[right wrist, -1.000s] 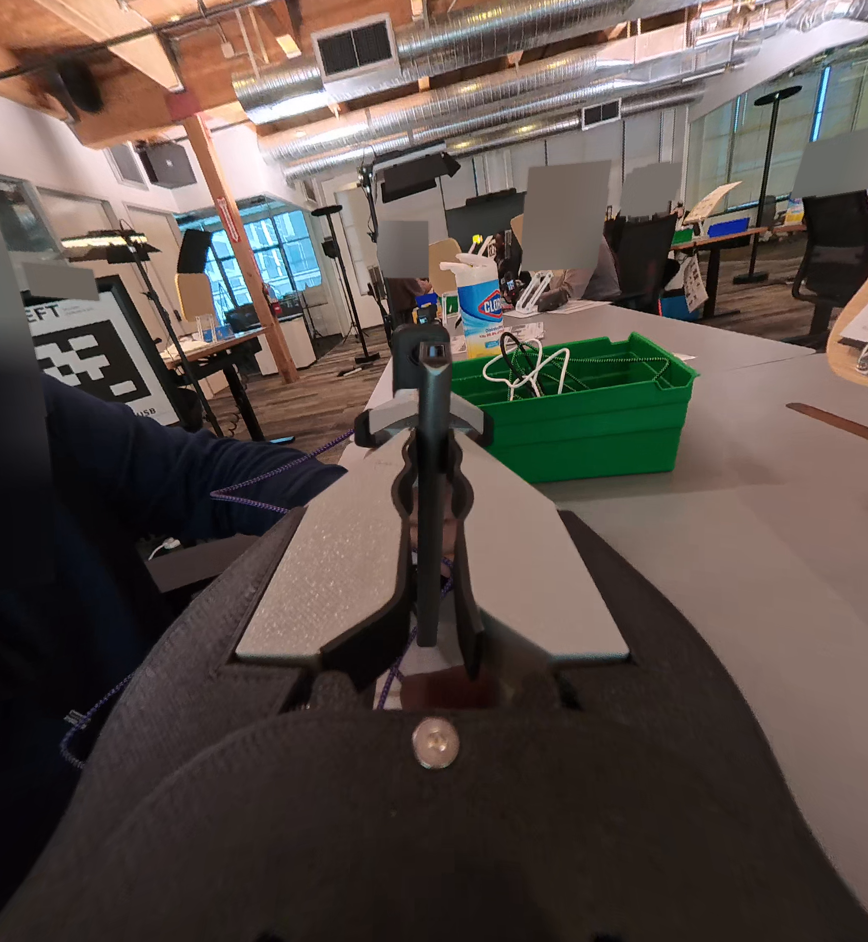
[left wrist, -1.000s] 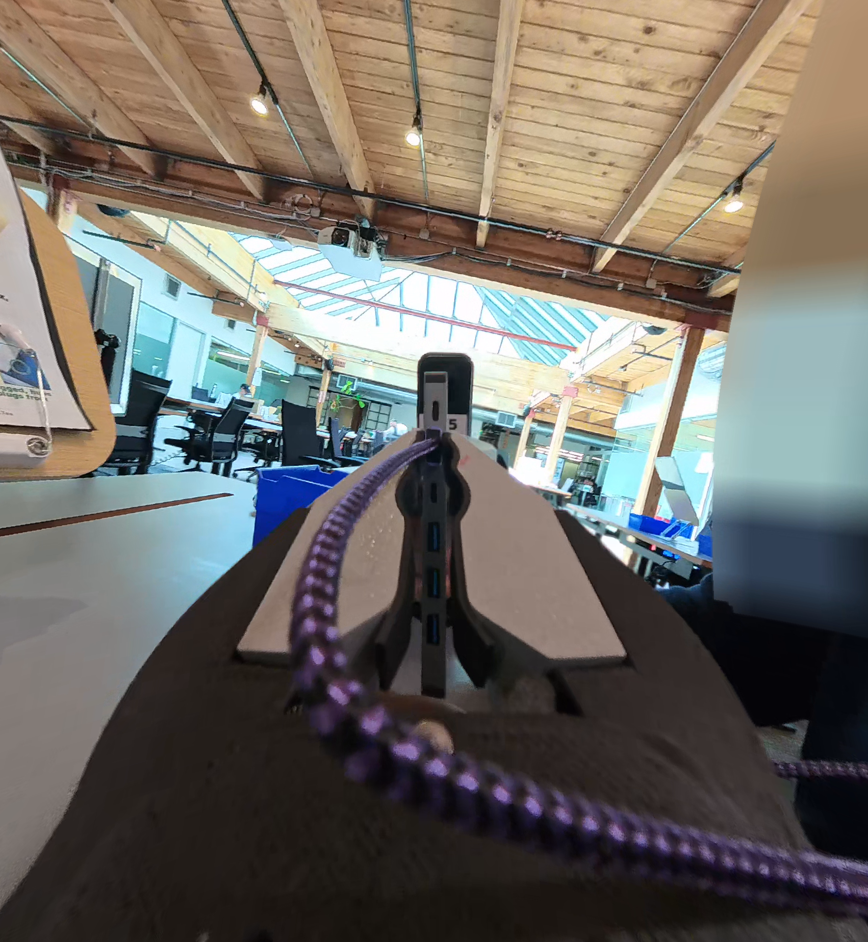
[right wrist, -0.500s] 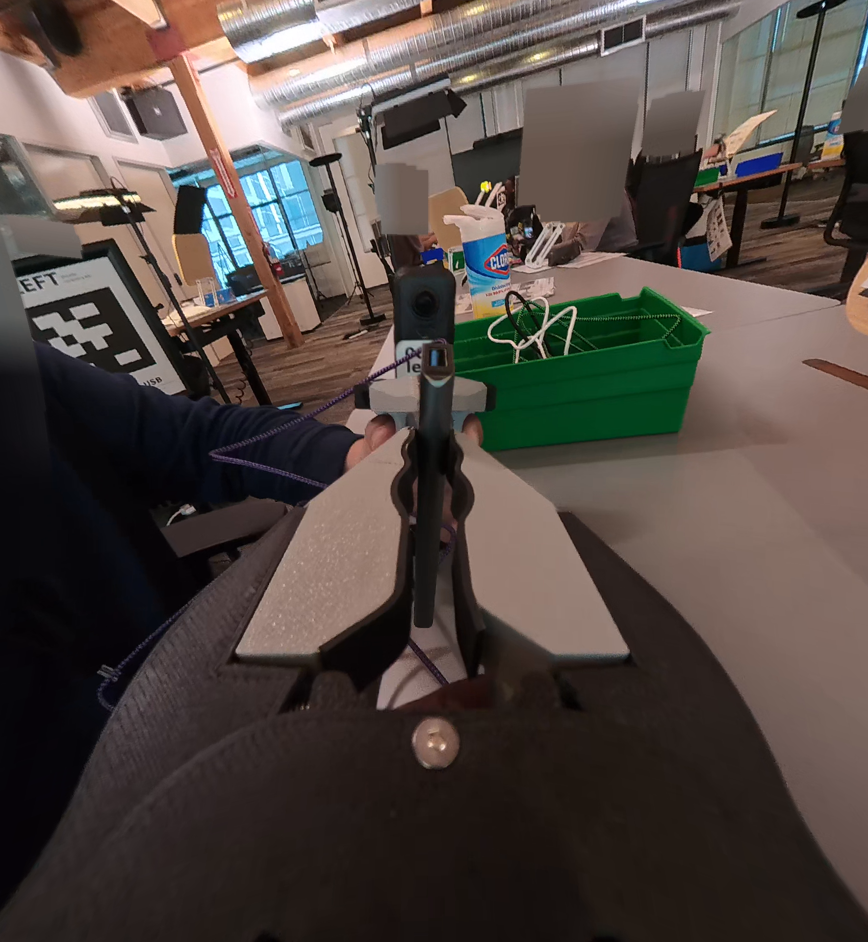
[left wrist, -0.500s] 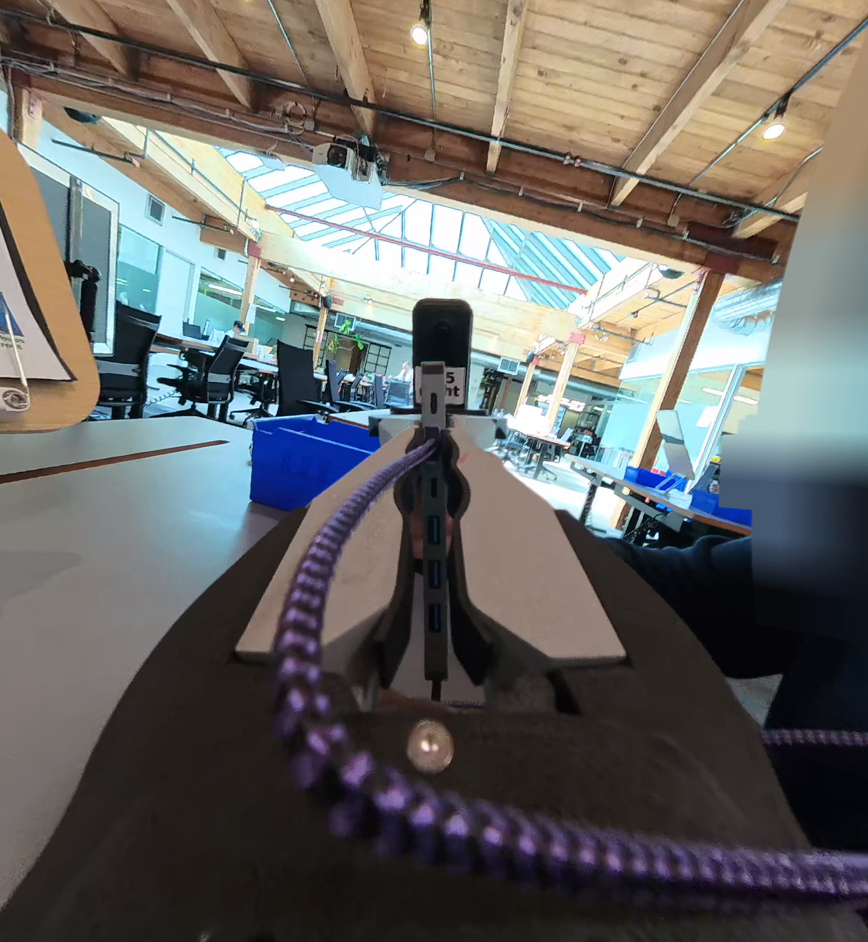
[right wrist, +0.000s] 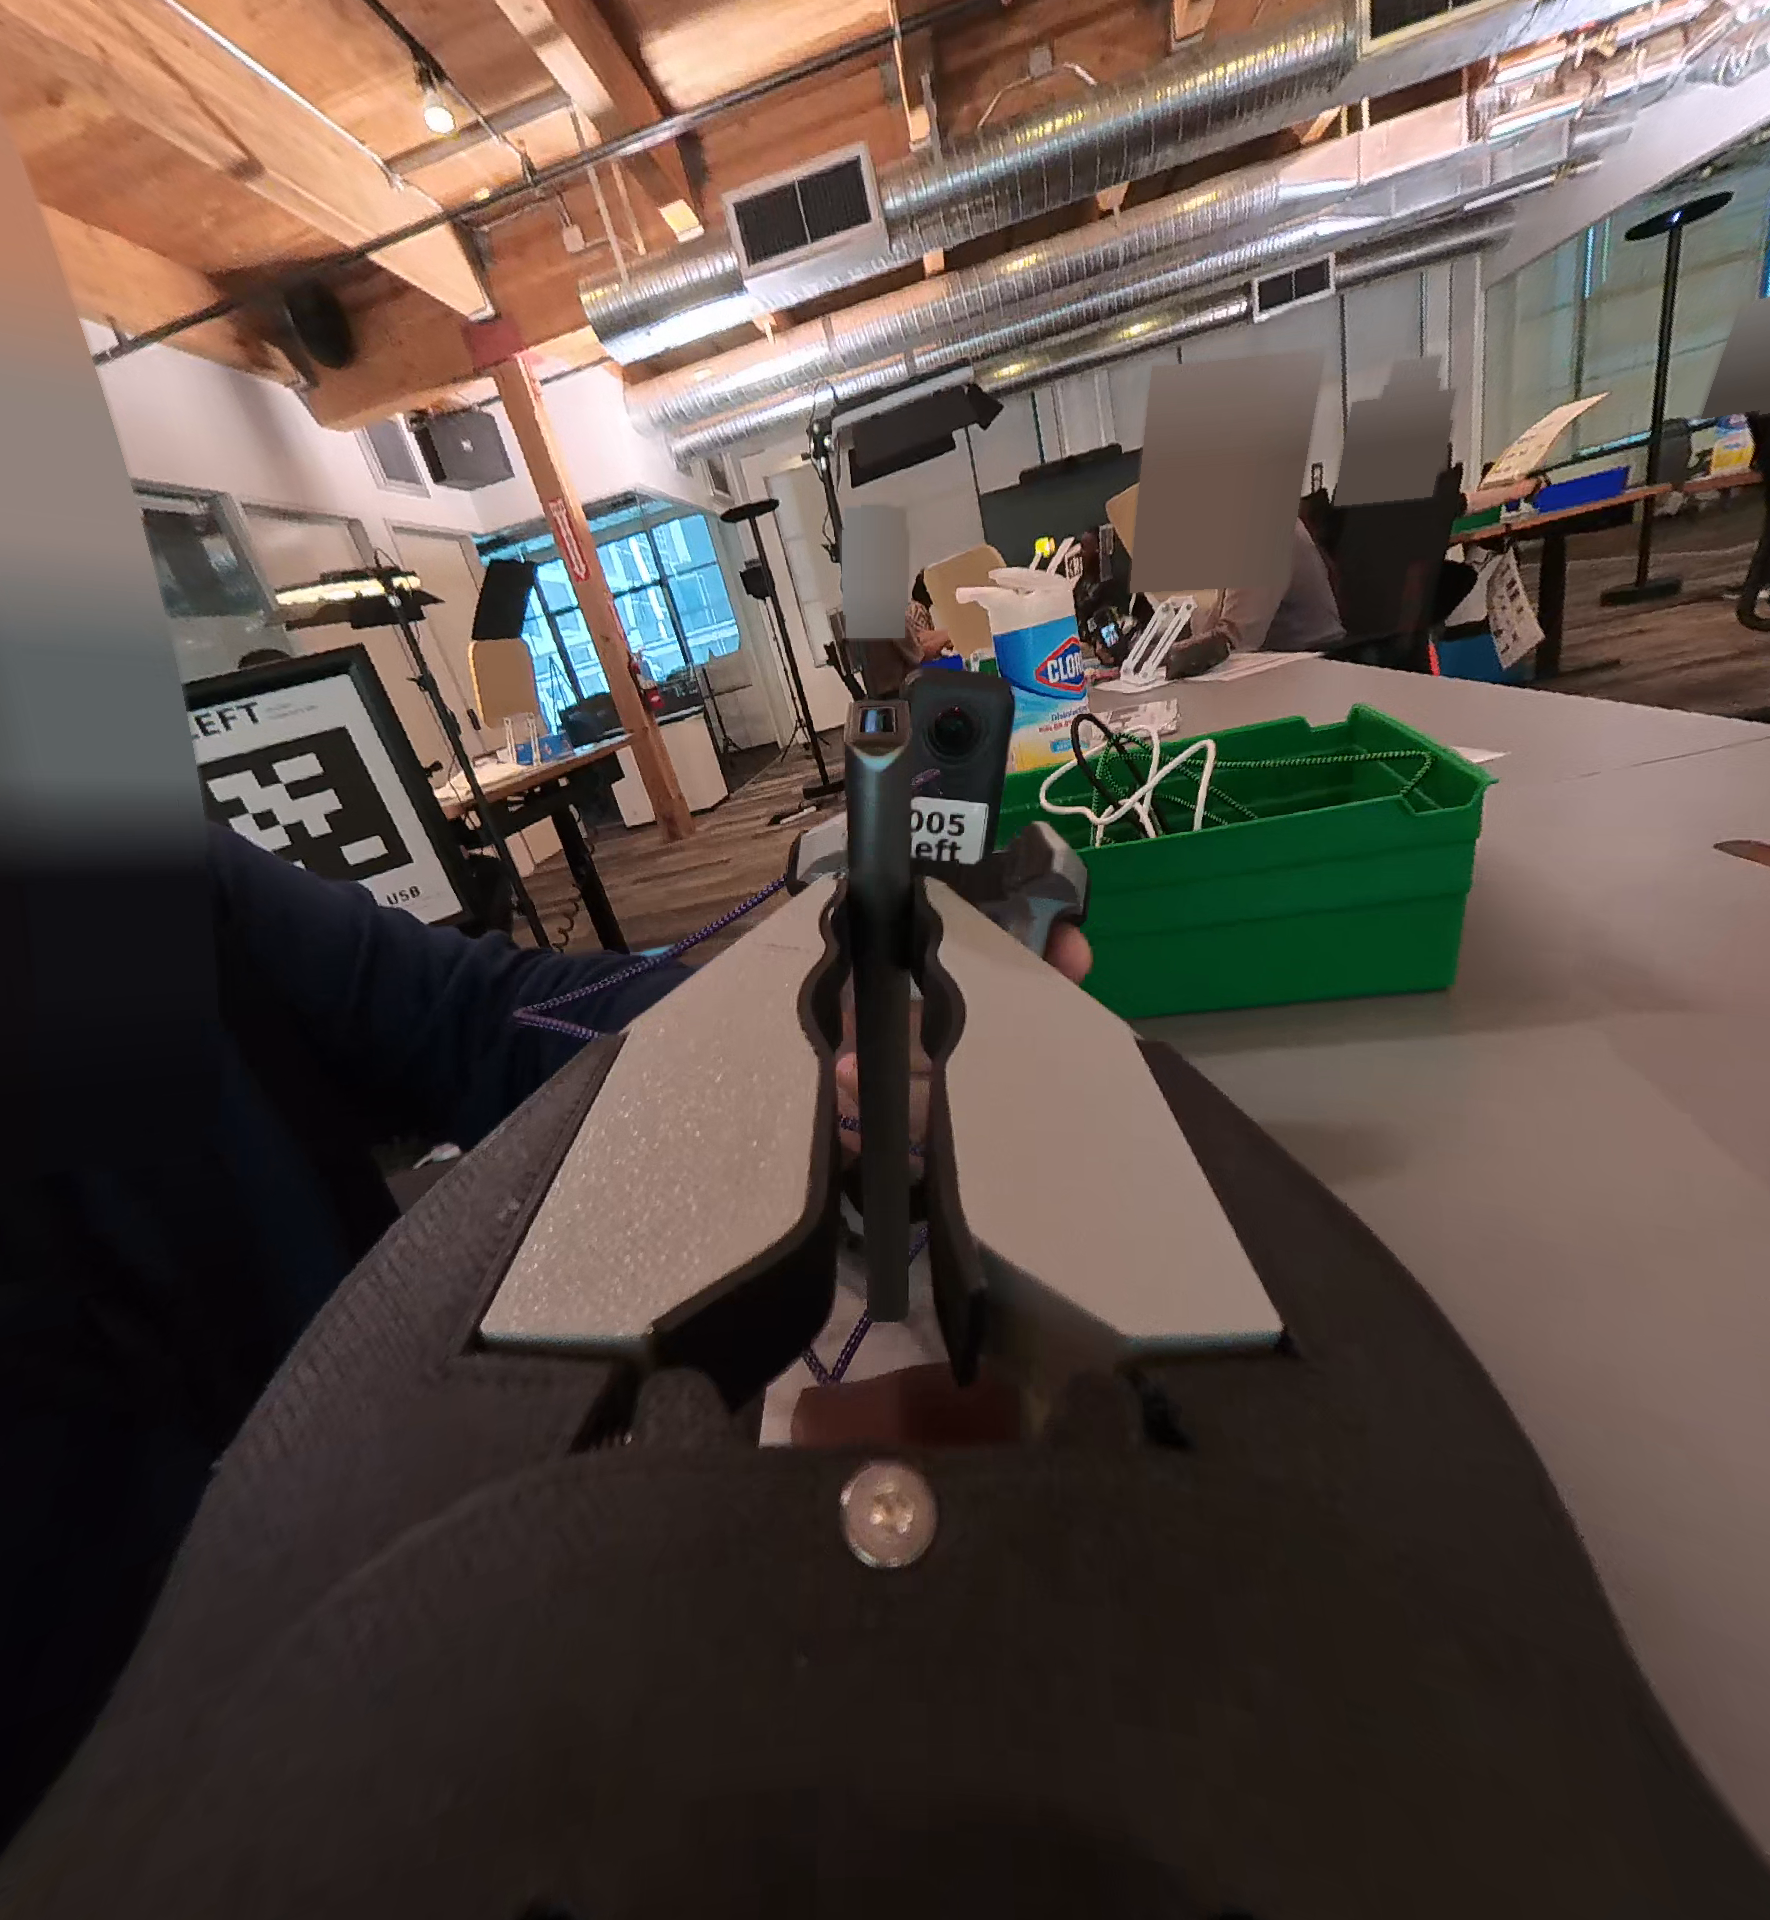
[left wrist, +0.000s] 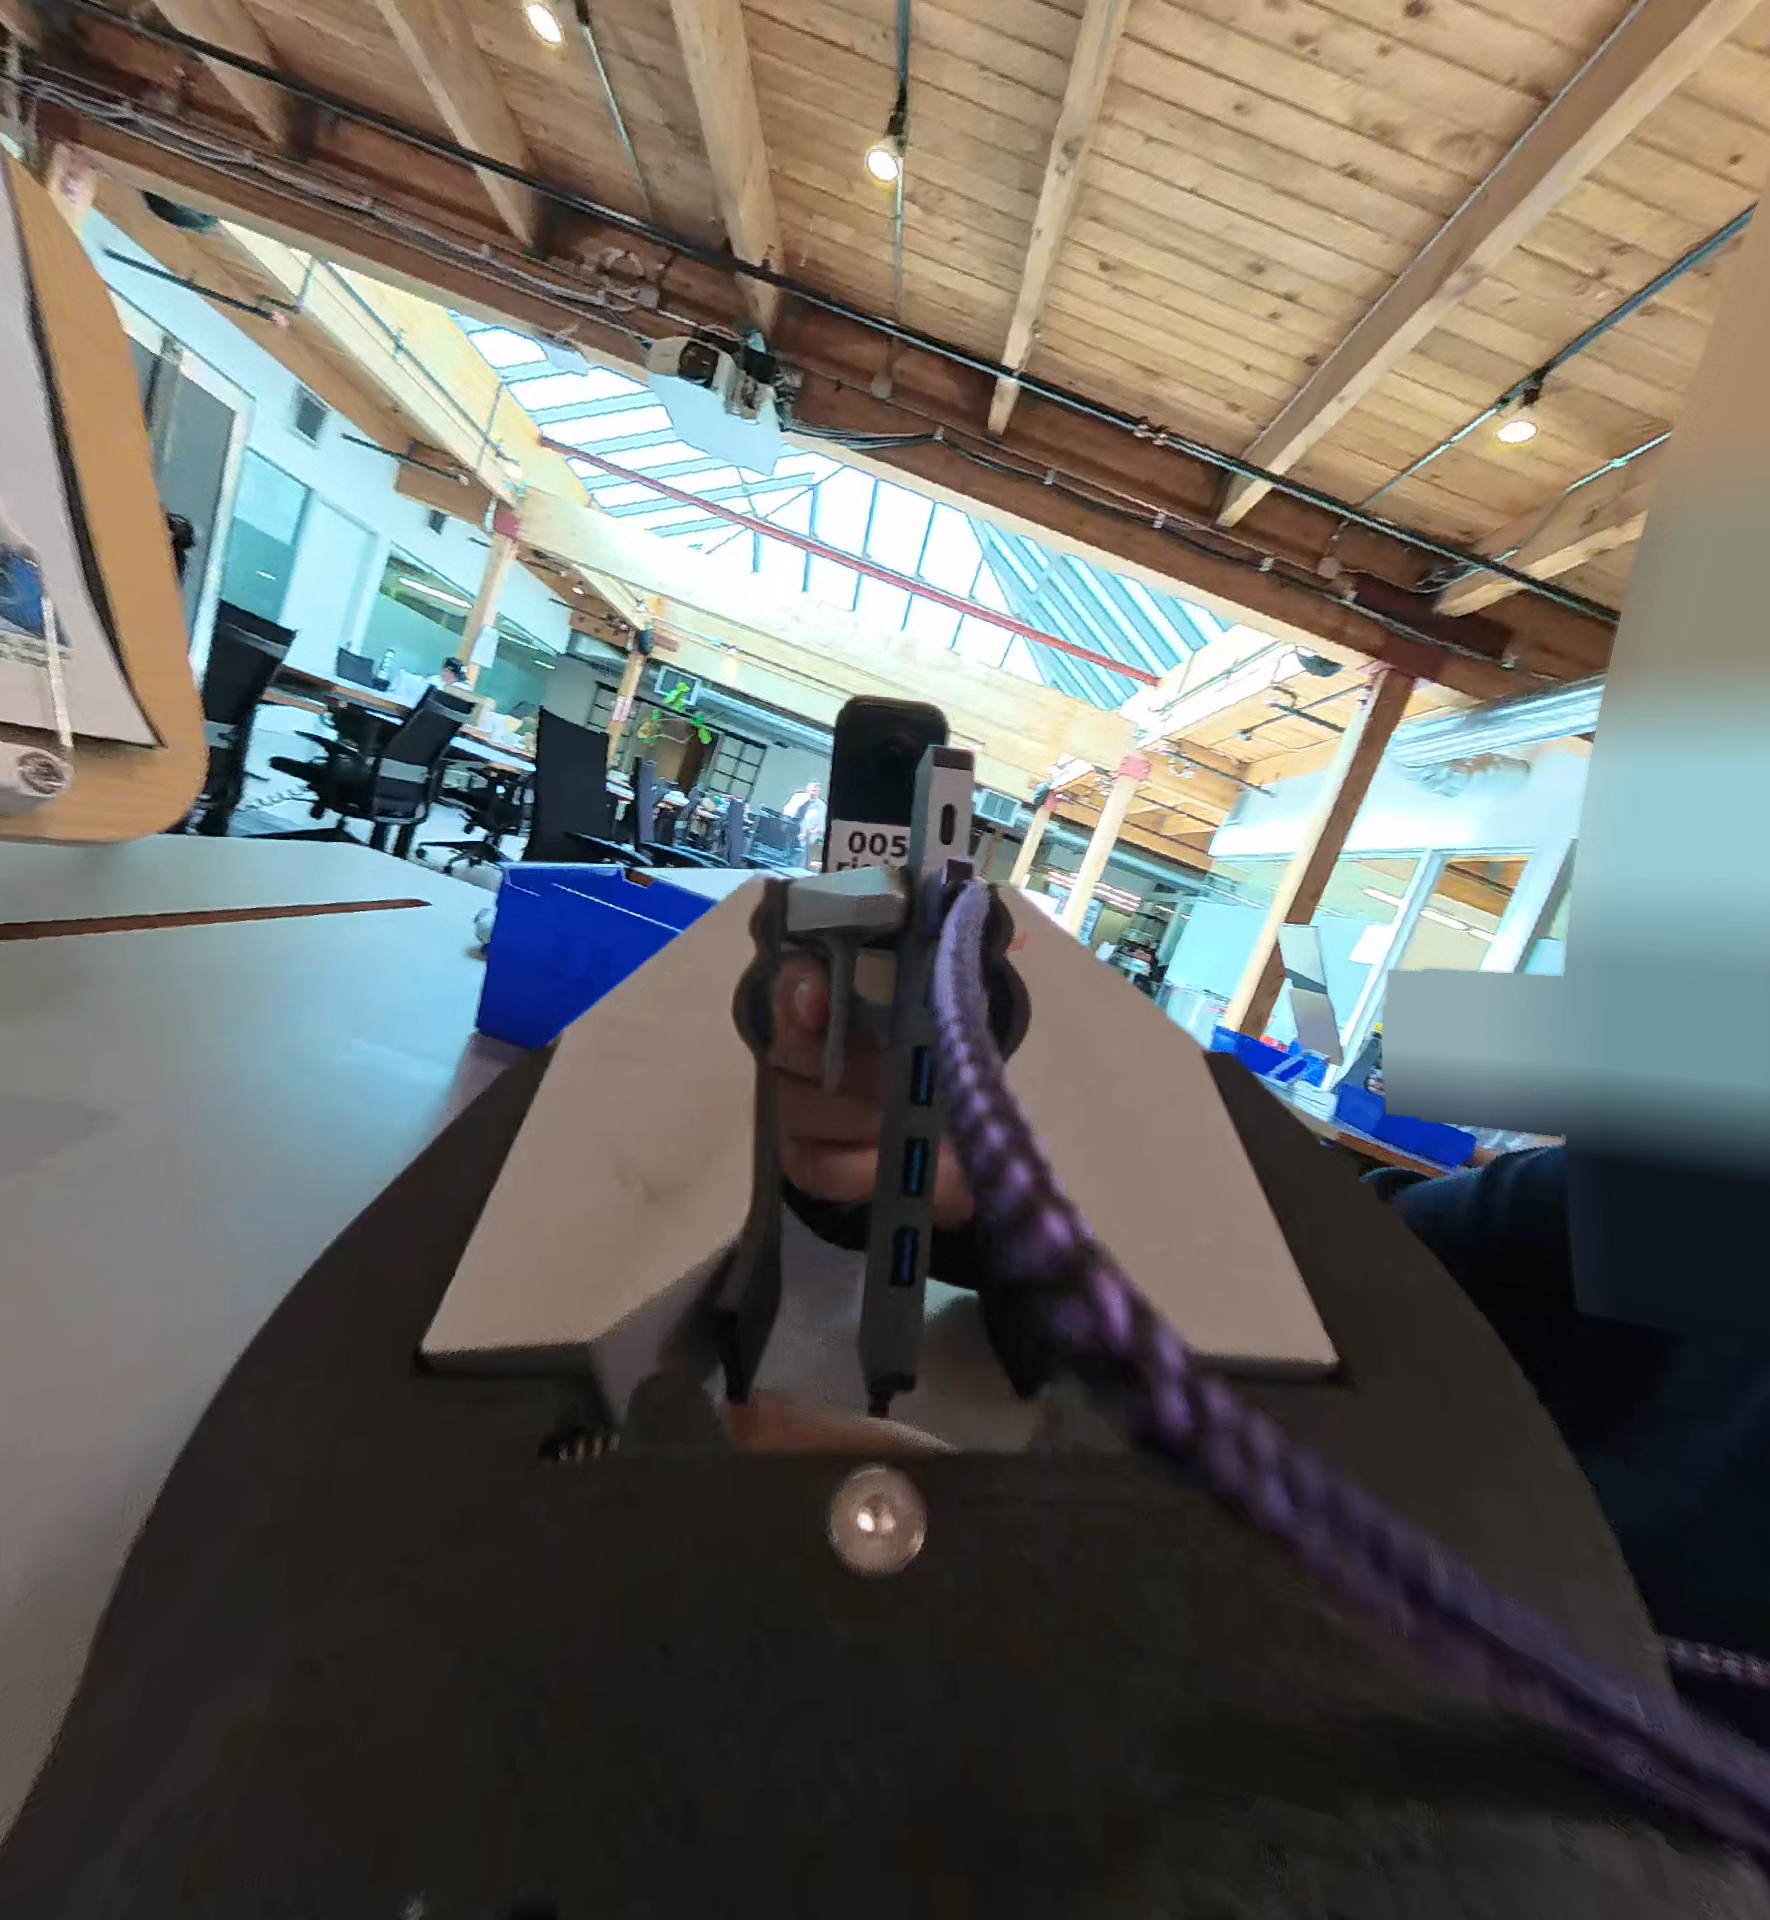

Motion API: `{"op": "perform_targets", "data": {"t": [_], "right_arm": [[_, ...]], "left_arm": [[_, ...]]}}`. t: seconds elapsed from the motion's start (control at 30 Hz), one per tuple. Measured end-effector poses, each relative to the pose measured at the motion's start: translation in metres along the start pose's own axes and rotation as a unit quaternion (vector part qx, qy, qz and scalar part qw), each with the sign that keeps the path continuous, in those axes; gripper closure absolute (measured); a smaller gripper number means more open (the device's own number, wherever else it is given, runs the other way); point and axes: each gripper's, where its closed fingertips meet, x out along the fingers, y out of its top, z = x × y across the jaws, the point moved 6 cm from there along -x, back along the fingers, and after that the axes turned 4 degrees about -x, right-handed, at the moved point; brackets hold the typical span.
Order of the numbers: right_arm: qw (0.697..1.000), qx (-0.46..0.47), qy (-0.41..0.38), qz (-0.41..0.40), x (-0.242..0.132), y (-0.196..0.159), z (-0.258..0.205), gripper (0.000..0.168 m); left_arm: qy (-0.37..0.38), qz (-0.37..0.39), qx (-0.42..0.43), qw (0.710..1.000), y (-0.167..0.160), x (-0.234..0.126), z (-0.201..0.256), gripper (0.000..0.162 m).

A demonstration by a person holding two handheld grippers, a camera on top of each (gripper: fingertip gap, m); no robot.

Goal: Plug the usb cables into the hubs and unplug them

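Left gripper [left wrist: 886,977]: jaws parted, with a clear gap on its left-finger side. It grips nothing that can be made out.
- A grey hub [left wrist: 900,1164] stands on edge inside the gap, close to the right finger. A row of blue ports faces the camera.
- A purple braided cable [left wrist: 1026,1195] is plugged in near the hub's far end. It runs back between the hub and the right finger, then over the gripper body and off to the lower right. Whether that finger presses on the cable cannot be told.
- Just past the fingertips, the other gripper meets the hub from the far side. A person's hand [left wrist: 819,1070] shows through the gap.
- A blue bin [left wrist: 569,956] sits on the table ahead and to the left.

Right gripper [right wrist: 883,966]: jaws drawn in close on either side of the hub [right wrist: 879,1039]. The hub is seen edge-on here as a dark, narrow bar pointing ahead and upward.
- A thin stretch of the cable [right wrist: 735,914] trails left of the fingertips, towards a dark sleeve [right wrist: 341,987].
- A green bin [right wrist: 1276,914] holding loose cables lies ahead and to the right on the grey table [right wrist: 1483,1195].
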Motion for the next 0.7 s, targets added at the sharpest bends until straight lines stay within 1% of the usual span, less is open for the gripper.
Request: {"op": "perform_targets", "data": {"t": [0.13, 0.17, 0.3, 0.4, 0.43, 0.47, 0.57, 0.63, 0.7], "right_arm": [[0.999, -0.007, -0.014, 0.03, -0.01, 0.009, 0.001, 0.161], [0.999, -0.011, -0.018, 0.035, -0.012, 0.011, 0.001, 0.161], [0.997, -0.034, -0.043, 0.059, -0.022, 0.021, 0.002, 0.161], [0.992, -0.058, -0.069, 0.087, -0.032, 0.032, 0.0, 0.161], [0.99, -0.071, -0.08, 0.093, -0.036, 0.036, -0.001, 0.161], [0.987, -0.086, -0.093, 0.096, -0.038, 0.039, -0.002, 0.161], [0.977, -0.138, -0.141, 0.085, -0.043, 0.044, -0.004, 0.161], [0.967, -0.166, -0.184, 0.066, -0.045, 0.044, 0.0, 0.161], [0.954, -0.186, -0.229, 0.042, -0.047, 0.042, 0.006, 0.161]], "left_arm": [[0.039, 0.018, 0.027, 0.999, 0.009, -0.007, -0.005, 0.114], [0.046, 0.019, 0.029, 0.998, 0.01, -0.008, -0.006, 0.113], [0.064, 0.027, 0.03, 0.997, 0.012, -0.011, -0.01, 0.113], [0.083, 0.03, 0.054, 0.995, 0.014, -0.013, -0.011, 0.113], [0.096, 0.031, 0.065, 0.993, 0.015, -0.014, -0.012, 0.114], [0.112, 0.029, 0.077, 0.99, 0.016, -0.014, -0.014, 0.119], [0.154, 0.017, 0.125, 0.98, 0.015, -0.016, -0.017, 0.122], [0.18, 0.017, 0.154, 0.971, 0.015, -0.017, -0.019, 0.122], [0.223, 0.013, 0.181, 0.958, 0.016, -0.019, -0.024, 0.126]]}}
